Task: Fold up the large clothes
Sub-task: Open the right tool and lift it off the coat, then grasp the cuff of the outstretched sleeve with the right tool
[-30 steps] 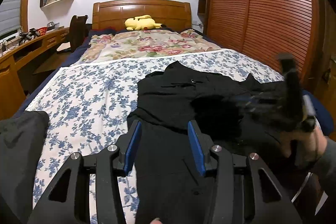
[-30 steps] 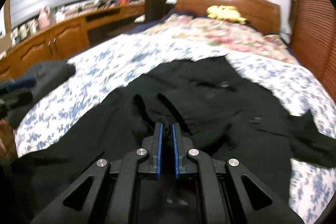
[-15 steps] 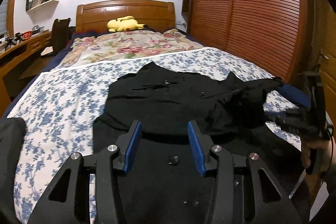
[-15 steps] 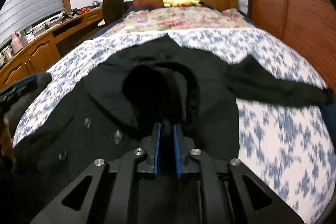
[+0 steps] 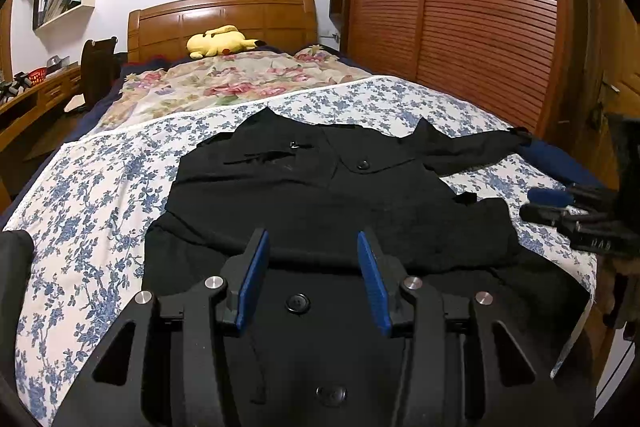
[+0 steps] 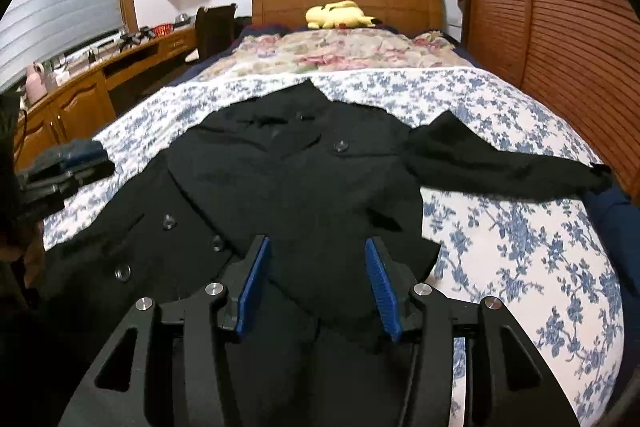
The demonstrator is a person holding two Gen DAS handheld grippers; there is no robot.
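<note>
A black coat [image 5: 320,195] is lying spread across the blue-flowered bedspread [image 5: 92,195], one sleeve [image 6: 500,163] reaching toward the wardrobe [image 5: 480,7]. The left gripper [image 5: 312,283] and right gripper [image 6: 316,287] are hovering over its hem, jaws apart, gripping nothing.
</note>
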